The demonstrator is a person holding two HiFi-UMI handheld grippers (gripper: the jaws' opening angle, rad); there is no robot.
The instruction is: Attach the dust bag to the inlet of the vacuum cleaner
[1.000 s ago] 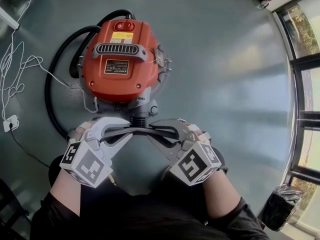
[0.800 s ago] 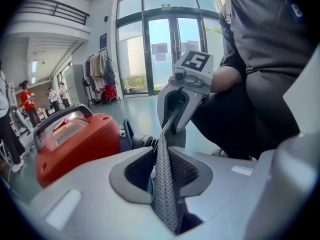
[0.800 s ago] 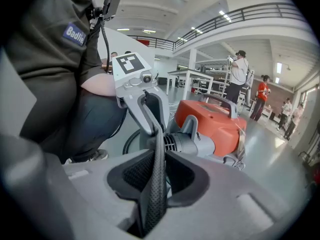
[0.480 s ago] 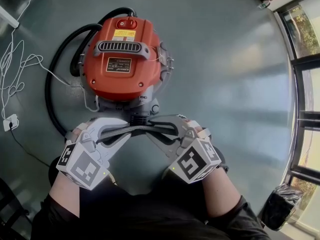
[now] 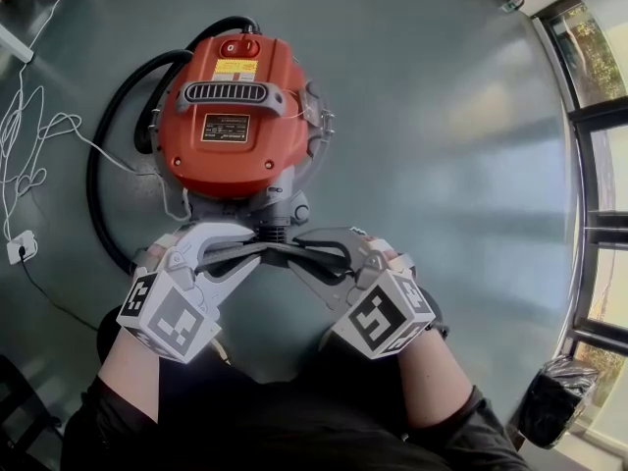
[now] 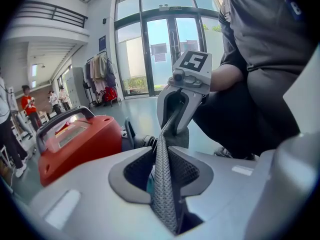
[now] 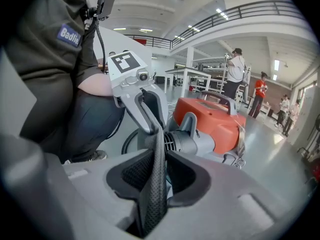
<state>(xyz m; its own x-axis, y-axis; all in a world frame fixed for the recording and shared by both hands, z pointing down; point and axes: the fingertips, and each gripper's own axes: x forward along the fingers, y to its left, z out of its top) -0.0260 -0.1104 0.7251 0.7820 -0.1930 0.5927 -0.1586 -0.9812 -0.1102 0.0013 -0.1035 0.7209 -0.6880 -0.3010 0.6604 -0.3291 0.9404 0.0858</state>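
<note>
Apparently clamped on dust bag (image 6: 163, 191), left tool (image 5: 247, 251), right tool (image 5: 300, 253), jaws just widening

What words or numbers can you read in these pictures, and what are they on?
No text reads clearly.
Yellow label on the vacuum cleaner: too small to read.
Black plate below it on the same lid: too small to read.
Posters on the glass doors: blurred.
Patch on the person's shirt: a name tag, left unread.
</note>
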